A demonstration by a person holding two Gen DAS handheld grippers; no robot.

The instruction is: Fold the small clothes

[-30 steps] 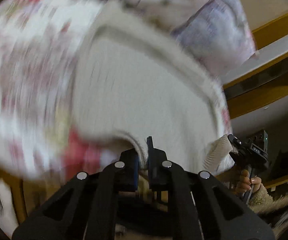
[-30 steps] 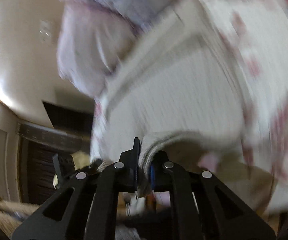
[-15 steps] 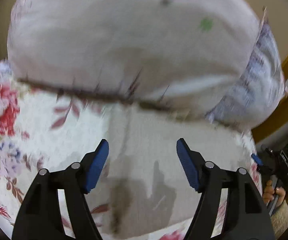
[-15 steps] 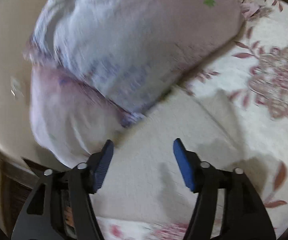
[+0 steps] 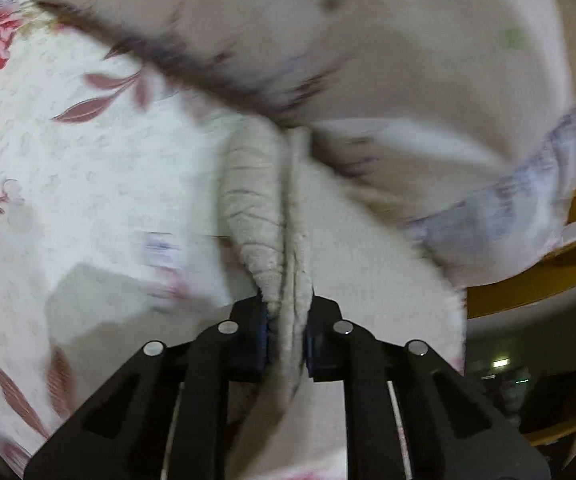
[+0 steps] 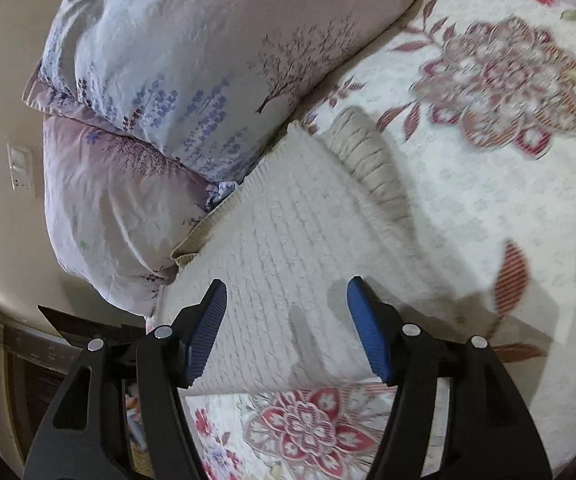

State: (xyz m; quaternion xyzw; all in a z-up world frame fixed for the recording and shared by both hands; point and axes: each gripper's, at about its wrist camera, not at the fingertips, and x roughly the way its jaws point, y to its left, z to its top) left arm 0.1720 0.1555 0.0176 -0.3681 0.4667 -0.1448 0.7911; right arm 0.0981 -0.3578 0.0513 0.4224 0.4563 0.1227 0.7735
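Note:
A cream knitted sweater (image 6: 299, 240) lies flat on the floral bedspread (image 6: 487, 208), its ribbed hem against the pillows. Its sleeve (image 6: 371, 160) lies along the right side. My right gripper (image 6: 288, 320) is open and empty, just above the sweater's near end. My left gripper (image 5: 286, 336) is shut on a bunched fold of the sweater (image 5: 260, 208), with the ribbed sleeve cuff rising from between the fingers. The left wrist view is blurred by motion.
Two lilac flower-print pillows (image 6: 192, 80) are stacked at the head of the bed, touching the sweater's far edge; they show in the left wrist view (image 5: 367, 60). A wooden bed frame (image 5: 547, 280) lies to the right. A wall switch (image 6: 20, 168) is at left.
One second ago both grippers held the sweater in the air. Half a second ago both were open over it on the bed. Now the left has shut on the sleeve side; the right stays open.

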